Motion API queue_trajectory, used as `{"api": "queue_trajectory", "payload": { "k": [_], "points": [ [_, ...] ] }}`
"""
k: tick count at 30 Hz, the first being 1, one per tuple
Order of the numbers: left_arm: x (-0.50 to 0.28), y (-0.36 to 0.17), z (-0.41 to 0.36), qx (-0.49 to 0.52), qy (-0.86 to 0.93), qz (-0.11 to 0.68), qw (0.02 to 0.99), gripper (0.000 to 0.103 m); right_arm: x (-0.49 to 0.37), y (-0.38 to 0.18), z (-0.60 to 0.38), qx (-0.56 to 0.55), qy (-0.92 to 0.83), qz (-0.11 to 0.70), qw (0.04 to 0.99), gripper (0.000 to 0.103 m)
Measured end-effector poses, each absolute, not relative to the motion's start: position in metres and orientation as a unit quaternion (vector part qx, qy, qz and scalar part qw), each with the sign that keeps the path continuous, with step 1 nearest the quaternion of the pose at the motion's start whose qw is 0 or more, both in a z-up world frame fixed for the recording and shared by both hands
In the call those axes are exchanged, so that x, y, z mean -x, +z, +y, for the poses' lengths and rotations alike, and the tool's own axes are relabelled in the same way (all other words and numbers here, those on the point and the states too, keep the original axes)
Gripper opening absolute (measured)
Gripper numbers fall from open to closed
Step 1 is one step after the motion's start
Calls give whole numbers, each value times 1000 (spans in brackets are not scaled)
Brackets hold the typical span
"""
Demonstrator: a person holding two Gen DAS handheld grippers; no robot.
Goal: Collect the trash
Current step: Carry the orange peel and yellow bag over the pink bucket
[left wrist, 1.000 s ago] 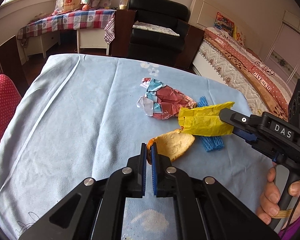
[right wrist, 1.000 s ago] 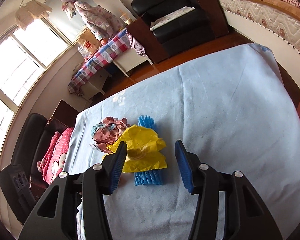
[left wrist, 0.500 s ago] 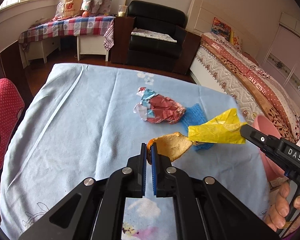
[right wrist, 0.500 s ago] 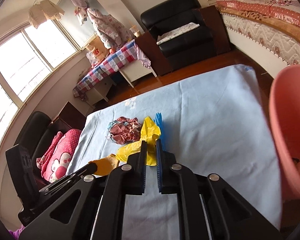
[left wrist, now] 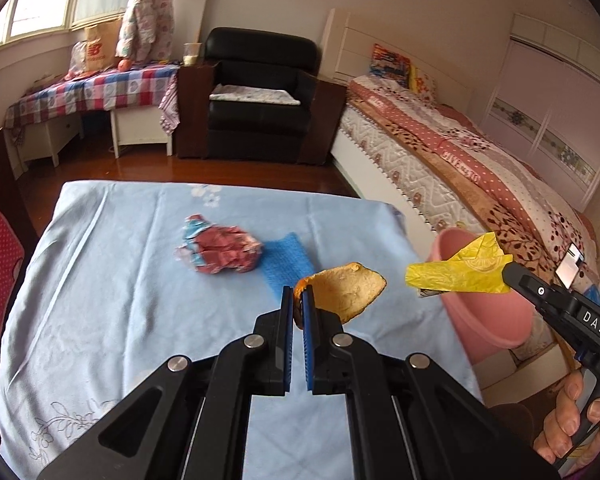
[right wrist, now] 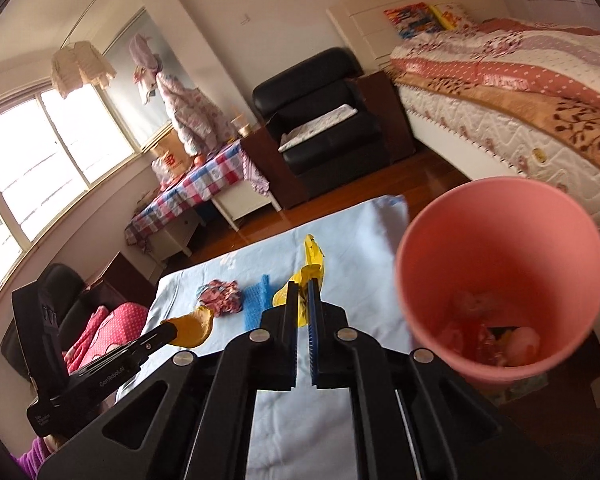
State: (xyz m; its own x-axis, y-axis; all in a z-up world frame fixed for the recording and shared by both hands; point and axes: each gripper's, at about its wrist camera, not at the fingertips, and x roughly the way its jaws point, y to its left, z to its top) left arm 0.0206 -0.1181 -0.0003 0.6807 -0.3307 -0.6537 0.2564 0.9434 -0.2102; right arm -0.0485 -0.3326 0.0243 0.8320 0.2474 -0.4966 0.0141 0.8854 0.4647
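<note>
The right hand-held gripper (right wrist: 303,296), clamped on the yellow wrapper (left wrist: 458,272), had lifted it off the worktop (left wrist: 120,300) to the pink bin (right wrist: 500,280); the left hand-held gripper (left wrist: 296,304) stayed clamped on the orange peel (left wrist: 346,288), raised too; both looked ready for dropping.

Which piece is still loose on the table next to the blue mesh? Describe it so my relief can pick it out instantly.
On the table under the light blue cloth, look toward the middle, left of the blue mesh sleeve. The crumpled red wrapper lies there touching the mesh. It is the only red, foil-like wad with pale blue and white patches, and no gripper holds it.
</note>
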Motion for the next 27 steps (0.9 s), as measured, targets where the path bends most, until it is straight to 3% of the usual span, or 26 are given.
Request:
{"api": "queue_trajectory", "payload": {
  "k": [15, 27],
  "points": [
    [-10, 22, -221, -6, -240, 348, 906, 4, 99, 20, -428, -233, -86, 257, 934, 5],
    [-7, 5, -303, -57, -286, 359, 886, 4, 105, 4, -451, -223, -126, 273, 927, 5]
  ]
}}
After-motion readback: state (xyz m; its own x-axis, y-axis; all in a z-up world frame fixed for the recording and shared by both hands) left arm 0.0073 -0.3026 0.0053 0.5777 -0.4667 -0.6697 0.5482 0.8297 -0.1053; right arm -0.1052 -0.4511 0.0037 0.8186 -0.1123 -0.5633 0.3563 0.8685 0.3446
